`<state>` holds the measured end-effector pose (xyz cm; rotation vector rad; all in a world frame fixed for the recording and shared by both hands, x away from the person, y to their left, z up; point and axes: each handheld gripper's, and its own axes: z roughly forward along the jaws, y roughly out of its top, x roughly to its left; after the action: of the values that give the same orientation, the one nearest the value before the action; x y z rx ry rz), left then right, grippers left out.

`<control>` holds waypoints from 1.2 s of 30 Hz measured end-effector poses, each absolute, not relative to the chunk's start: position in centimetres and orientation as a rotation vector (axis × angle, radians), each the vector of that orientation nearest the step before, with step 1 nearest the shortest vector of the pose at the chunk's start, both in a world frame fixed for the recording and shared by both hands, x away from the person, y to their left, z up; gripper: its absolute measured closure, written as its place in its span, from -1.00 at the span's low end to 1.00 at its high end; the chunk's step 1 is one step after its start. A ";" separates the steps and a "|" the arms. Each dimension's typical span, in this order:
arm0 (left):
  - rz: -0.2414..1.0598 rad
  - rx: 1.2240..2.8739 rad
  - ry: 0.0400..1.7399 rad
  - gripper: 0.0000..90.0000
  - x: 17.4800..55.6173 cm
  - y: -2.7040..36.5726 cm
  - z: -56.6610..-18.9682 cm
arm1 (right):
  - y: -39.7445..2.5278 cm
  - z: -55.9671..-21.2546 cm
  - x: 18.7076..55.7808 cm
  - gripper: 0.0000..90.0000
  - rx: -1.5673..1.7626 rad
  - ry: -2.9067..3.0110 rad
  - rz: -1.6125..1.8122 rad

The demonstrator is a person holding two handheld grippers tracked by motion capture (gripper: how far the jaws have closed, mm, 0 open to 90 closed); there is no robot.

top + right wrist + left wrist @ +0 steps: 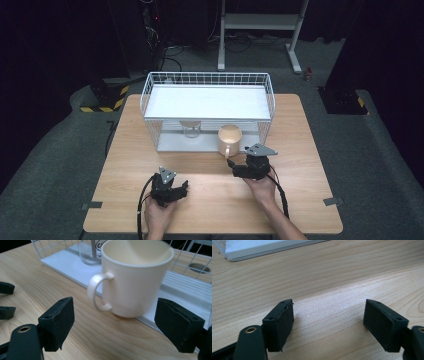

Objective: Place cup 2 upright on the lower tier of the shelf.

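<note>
Nearest the camera in the high view, two hands come in from the bottom edge, each holding a gripper over the wooden bench (210,200). On the near left part of the bench the left gripper (183,189) sits low, well apart from everything else; in the left gripper view its jaws stand wide apart with bare wood between them, and a corner of the white tray floor shows far off at the top.

Farther in and to the right, the right gripper (231,167) points toward a cream mug (229,139). Its jaws are also spread wide and hold nothing. In the right gripper view the mug (136,277) stands upright just beyond the two pads, in line with the gap between them, its handle (98,292) turned to the left of that view. The mug rests at the front edge of the rack's white floor, and whether its base sits fully on that floor or partly on the wood I cannot tell.

Just behind and to the left of the mug stands a clear glass jar (190,128) with dark lettering, inside a white wire rack (207,79). This rack sits at the far middle of the bench, with a white shelf on top
</note>
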<state>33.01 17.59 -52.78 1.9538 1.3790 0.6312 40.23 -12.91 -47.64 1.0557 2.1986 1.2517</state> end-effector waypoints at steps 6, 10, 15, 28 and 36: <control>0.631 1.949 1.380 -0.46 33.0 17.6 -52.8 | -11.6 -48.4 40.5 -0.64 1.085 2.198 1.207; 0.630 1.949 1.380 -0.46 33.0 17.6 -52.8 | -10.7 -49.0 40.7 -0.61 1.087 2.196 1.168; 0.629 1.949 1.381 -0.46 33.0 17.6 -52.8 | -10.3 -49.3 40.8 -0.53 1.118 2.168 1.153; 0.630 1.954 1.379 -0.46 33.0 17.6 -52.8 | -10.4 -49.2 41.6 -0.37 1.155 2.129 1.153; 0.631 1.954 1.378 -0.46 33.0 17.6 -52.8 | -10.2 -49.1 42.1 -0.33 1.160 2.127 1.152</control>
<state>32.99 17.57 -52.78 1.9535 1.3783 0.6308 42.11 -10.24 -49.08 1.1596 2.1269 1.1515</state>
